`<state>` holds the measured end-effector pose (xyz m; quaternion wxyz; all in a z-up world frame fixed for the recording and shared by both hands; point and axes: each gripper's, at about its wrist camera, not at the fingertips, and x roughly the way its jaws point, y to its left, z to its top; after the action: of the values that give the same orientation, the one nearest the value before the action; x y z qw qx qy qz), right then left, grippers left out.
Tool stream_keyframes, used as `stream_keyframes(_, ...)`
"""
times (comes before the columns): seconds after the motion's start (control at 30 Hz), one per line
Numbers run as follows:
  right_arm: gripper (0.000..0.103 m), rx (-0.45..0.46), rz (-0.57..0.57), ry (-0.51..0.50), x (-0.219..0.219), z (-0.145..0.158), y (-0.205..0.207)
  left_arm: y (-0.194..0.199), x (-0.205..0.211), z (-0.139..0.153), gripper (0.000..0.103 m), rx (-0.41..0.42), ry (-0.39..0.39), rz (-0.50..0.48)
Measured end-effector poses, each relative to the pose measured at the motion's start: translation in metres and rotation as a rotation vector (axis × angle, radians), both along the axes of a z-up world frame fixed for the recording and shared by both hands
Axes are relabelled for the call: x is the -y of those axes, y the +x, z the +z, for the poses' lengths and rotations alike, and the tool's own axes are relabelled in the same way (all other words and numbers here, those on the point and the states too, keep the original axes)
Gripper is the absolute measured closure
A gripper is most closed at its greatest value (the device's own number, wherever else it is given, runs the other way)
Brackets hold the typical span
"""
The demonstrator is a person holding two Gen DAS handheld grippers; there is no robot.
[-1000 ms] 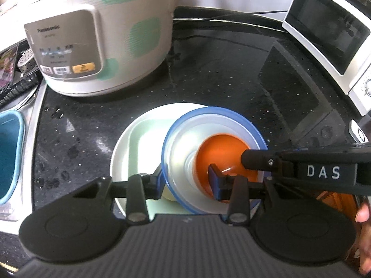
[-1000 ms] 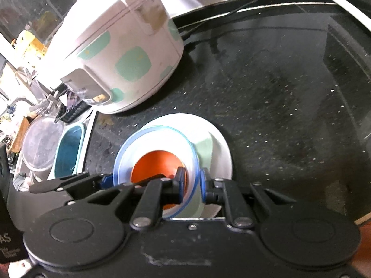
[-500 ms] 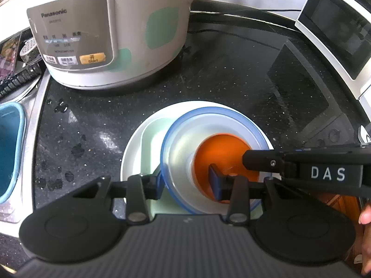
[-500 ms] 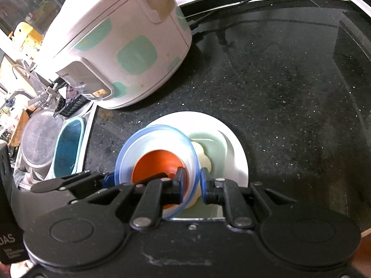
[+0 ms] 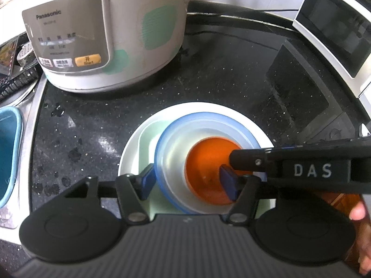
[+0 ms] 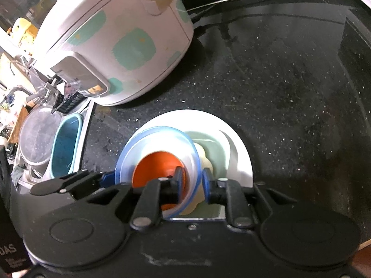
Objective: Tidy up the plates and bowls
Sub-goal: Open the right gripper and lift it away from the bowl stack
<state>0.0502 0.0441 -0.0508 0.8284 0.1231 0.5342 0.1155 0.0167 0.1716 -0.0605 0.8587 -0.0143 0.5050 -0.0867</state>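
Both tongs are on the same stack of dishes, near-centre of the black speckled counter [image 5: 231, 74]. Stack: white round plate [image 5: 208, 108] at the bottom, a pale green squarish dish [image 5: 148, 136] on it, then a blue-rimmed translucent bowl [image 5: 176, 153] w/ an orange bowl [image 5: 204, 159] nested inside. A cream-coloured piece shows under the blue-rimmed bowl on the right side in the right wrist view; can't tell what it is.

Left tongs [image 5: 189, 184]: set fairly wide, left pad outside the blue rim, right pad inside over the orange bowl, so they straddle the bowl wall. Can't tell if the pads actually press it.

Right tongs [image 6: 192, 183]: narrow, pinching the blue-rimmed bowl's right edge, one pad inside by the orange bowl, one outside. Bowl sits tilted in that view.

Right tongs' body w/ "DAS" label crosses the right side of the left wrist view.

Panasonic rice cooker [image 5: 104, 30], white w/ green patches, stands far-left of the stack, apart from it. Microwave [image 5: 336, 25] far right. Teal tub [image 5: 7, 157] at the left, in the sink area; metal pot [image 6: 38, 136] just beside it.
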Motion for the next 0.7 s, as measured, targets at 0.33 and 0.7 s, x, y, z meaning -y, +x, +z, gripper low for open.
stream_keyframes(0.33, 0.048, 0.089, -0.016, -0.027, 0.006, 0.016, -0.014, -0.011, -0.008, 0.015, 0.014, 0.08, -0.003, 0.012)
stream_keyframes(0.7, 0.0, 0.243, -0.023, -0.07, 0.021, 0.045, -0.057, -0.044, -0.022, 0.032, 0.0, 0.214, -0.015, -0.025)
